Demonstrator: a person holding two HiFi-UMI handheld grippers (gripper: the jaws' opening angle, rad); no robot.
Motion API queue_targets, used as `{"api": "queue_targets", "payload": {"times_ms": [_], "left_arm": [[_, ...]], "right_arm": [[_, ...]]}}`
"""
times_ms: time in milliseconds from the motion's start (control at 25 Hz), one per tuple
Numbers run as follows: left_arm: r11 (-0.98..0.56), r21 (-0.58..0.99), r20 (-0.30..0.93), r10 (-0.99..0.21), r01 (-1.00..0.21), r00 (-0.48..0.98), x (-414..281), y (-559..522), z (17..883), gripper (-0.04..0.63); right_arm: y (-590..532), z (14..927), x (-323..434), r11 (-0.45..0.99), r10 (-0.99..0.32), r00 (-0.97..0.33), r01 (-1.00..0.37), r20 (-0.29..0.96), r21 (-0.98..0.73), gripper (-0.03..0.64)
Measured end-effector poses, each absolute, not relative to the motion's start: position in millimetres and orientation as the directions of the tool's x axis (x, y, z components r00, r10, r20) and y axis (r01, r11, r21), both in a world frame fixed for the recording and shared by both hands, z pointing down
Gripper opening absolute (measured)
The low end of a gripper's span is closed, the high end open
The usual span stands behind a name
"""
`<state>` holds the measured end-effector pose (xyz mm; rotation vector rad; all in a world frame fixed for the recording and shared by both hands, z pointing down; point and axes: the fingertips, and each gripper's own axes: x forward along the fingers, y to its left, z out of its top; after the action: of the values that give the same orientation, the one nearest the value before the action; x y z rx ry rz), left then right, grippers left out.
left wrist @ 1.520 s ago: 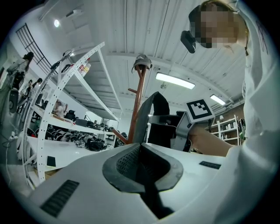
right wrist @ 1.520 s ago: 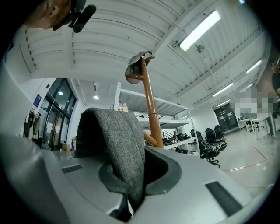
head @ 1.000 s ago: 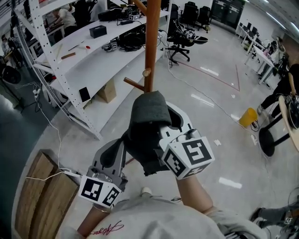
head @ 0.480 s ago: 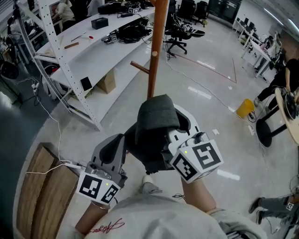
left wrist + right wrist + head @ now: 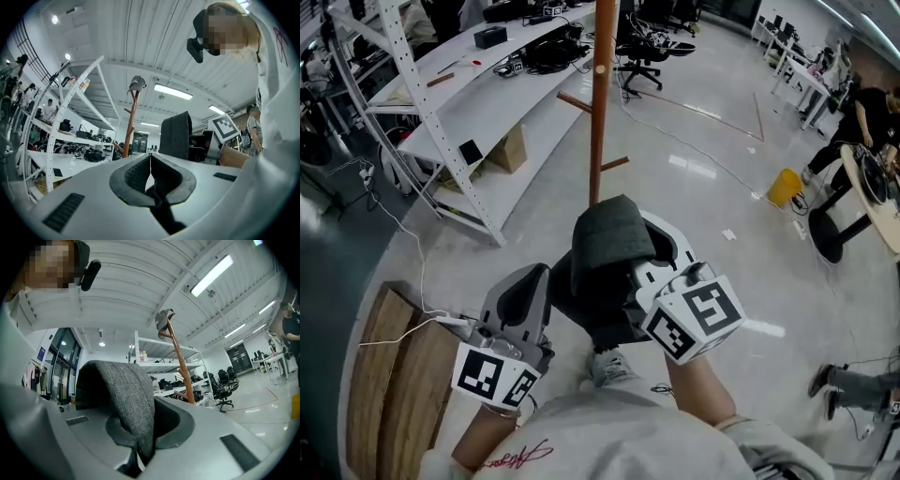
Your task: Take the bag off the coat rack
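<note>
In the head view, the right gripper (image 5: 630,274) holds the bag (image 5: 607,246), a dark grey piece of felt-like cloth that folds over the front of the gripper and covers its jaws. The bag is low, close to the person's chest, and it does not hang on any peg. The coat rack (image 5: 600,103) stands behind it as a brown wooden pole with short pegs, and the bag is apart from those pegs. The left gripper (image 5: 536,279) is just beside the bag on its left side; whether it touches the cloth I cannot tell here. A white shelf rack (image 5: 441,131) stands at the left, and a wooden board (image 5: 382,375) lies on the shiny floor (image 5: 703,234).

In the left gripper view, the two jaws of the left gripper (image 5: 150,169) are pressed together, pad against pad, and nothing is between them. The bag (image 5: 176,137) rises upright just behind the jaws, a little to the right. The coat rack (image 5: 131,124) is further away, with a cap (image 5: 137,83) on its top.

In the right gripper view, the right gripper (image 5: 139,440) has its jaws almost closed, and they pinch the grey cloth of the bag (image 5: 123,389), which arches up and to the left above them. The coat rack (image 5: 180,363) is well apart in the background, tilted in this picture, and the cap (image 5: 164,318) sits on its top. An office chair (image 5: 223,394) stands to its right.
</note>
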<state>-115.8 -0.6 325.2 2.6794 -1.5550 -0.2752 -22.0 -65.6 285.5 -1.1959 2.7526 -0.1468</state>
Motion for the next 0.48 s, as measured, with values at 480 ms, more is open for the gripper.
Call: {"api": "queue_targets", "payload": {"times_ms": [480], "left_arm": [[-0.500, 0.102, -0.166, -0.861, -0.860, 0.481, -115, 49, 310, 0.018]], "right_arm": [[1, 292, -18, 0.706, -0.707, -0.704, -0.693, -0.073, -0.146, 0.034]]}}
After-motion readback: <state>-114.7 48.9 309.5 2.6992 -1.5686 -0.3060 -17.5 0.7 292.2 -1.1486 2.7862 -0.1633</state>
